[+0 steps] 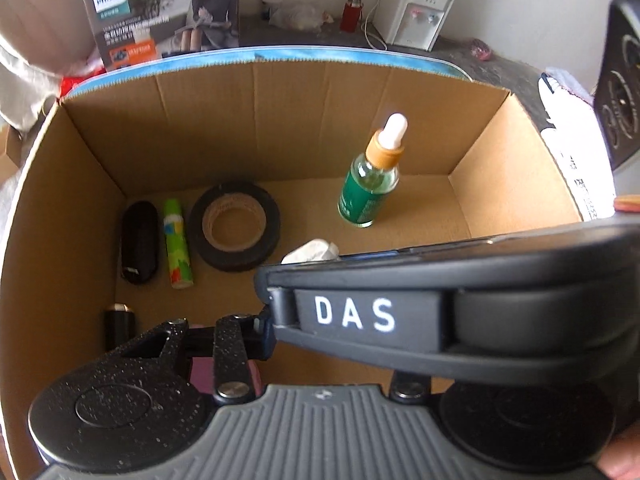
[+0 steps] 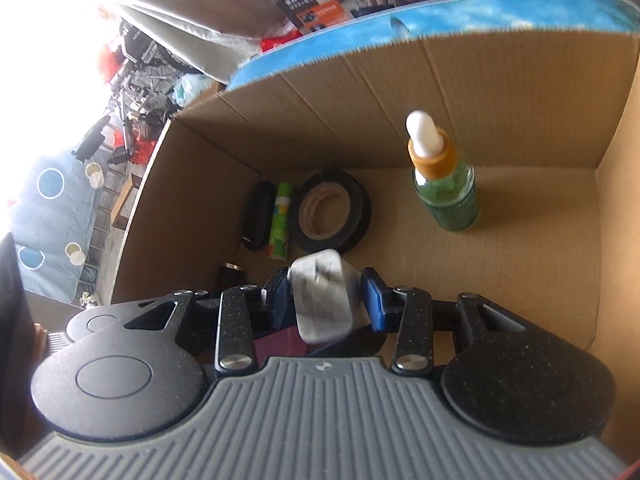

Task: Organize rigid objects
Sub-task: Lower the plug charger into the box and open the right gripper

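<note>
The brown cardboard box (image 1: 224,120) floor holds a black tape roll (image 1: 234,226), a green glass dropper bottle (image 1: 370,184), a green tube (image 1: 177,244) and a black oval case (image 1: 139,242), all ahead of the claw.

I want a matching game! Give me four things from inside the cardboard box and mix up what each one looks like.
Things:
1. dropper bottle
2. tape roll
3. white charger
4. green tube

States:
A. lies flat, black, with a brown core
B. held between the right gripper's fingers
C. stands upright, with a white bulb on top
D. lies between the tape roll and a black case

Pairs: 1-C, 2-A, 3-B, 4-D
</note>
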`<state>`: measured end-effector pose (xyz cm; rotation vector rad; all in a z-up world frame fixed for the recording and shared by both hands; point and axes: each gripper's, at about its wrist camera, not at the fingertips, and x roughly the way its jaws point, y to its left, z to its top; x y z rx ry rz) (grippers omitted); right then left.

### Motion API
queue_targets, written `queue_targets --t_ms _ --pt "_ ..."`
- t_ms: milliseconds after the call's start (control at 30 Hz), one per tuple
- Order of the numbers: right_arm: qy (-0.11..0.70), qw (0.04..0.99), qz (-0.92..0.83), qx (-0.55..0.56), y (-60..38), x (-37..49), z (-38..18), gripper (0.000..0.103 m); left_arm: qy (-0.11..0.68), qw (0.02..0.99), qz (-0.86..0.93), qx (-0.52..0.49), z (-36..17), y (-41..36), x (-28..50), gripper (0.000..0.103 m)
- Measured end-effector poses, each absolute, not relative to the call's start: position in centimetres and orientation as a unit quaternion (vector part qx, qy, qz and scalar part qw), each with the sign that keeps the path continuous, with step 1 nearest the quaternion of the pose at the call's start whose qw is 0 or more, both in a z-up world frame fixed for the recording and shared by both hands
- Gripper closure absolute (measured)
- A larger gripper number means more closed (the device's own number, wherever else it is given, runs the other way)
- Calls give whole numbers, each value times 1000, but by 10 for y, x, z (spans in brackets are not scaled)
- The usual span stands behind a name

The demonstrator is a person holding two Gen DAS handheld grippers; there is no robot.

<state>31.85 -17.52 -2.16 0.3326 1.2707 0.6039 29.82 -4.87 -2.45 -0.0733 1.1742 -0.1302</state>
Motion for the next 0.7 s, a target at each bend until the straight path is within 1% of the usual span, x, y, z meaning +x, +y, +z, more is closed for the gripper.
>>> queue_targets --t_ms 100,167,333,433,633,700 --pt "592 739 276 164 -175 322 -28 64 552 830 -61 -43 -25 -44 296 59" --pt "592 738 278 167 -176 321 -28 63 548 833 -63 -40 -24 -45 292 54" --pt "580 752 267 163 -182 314 -18 48 527 847 -68 -32 -13 -47 280 43" --pt "551 770 266 179 -196 303 -5 41 510 856 -75 -26 -3 -50 268 38" --pt "477 809 260 224 -232 251 27 32 471 877 -91 -22 19 -53 235 30" --pt "450 822 256 235 -245 229 36 30 460 883 -97 -22 26 -54 222 30"
